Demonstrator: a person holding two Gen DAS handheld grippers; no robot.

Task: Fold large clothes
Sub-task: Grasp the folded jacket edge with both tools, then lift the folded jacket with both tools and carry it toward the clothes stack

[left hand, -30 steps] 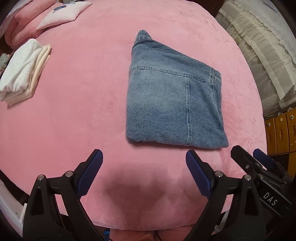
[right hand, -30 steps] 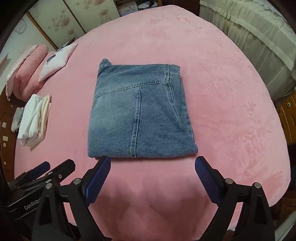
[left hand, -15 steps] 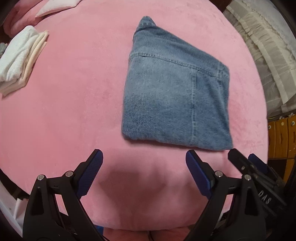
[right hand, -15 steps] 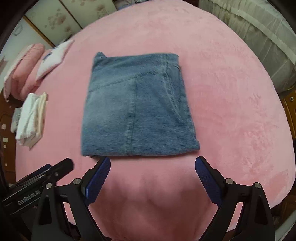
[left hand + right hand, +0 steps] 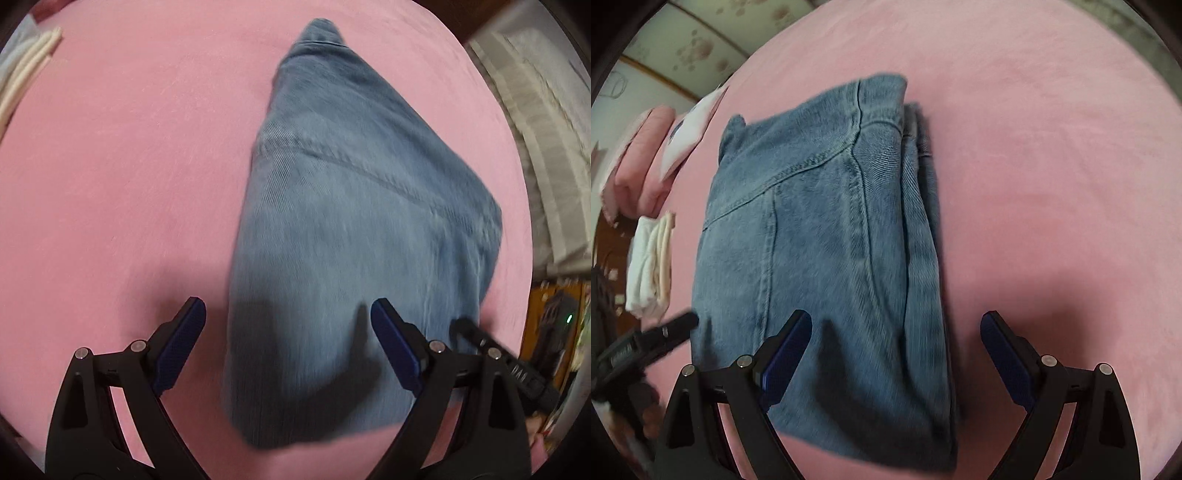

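Note:
A pair of blue jeans (image 5: 354, 229) lies folded into a thick rectangle on the pink bed cover (image 5: 122, 166). My left gripper (image 5: 288, 321) hangs open just above the near left corner of the jeans, one finger over the pink cover, the other over denim. In the right wrist view the folded jeans (image 5: 827, 236) fill the middle, and my right gripper (image 5: 895, 332) is open over their near right edge, straddling the stacked layers. Nothing is pinched by either. The right gripper's tip (image 5: 476, 336) shows at the left view's right side.
A folded white and cream stack (image 5: 652, 258) lies at the bed's left side, with pink pillows (image 5: 639, 162) and a white cushion (image 5: 690, 133) behind it. A beige ruffled cover (image 5: 546, 155) borders the bed on the right, wooden furniture (image 5: 554, 325) beyond.
Both grippers have dropped toward the jeans and moved forward; the jeans now look much larger and reach between the fingers. The jaws stayed wide.

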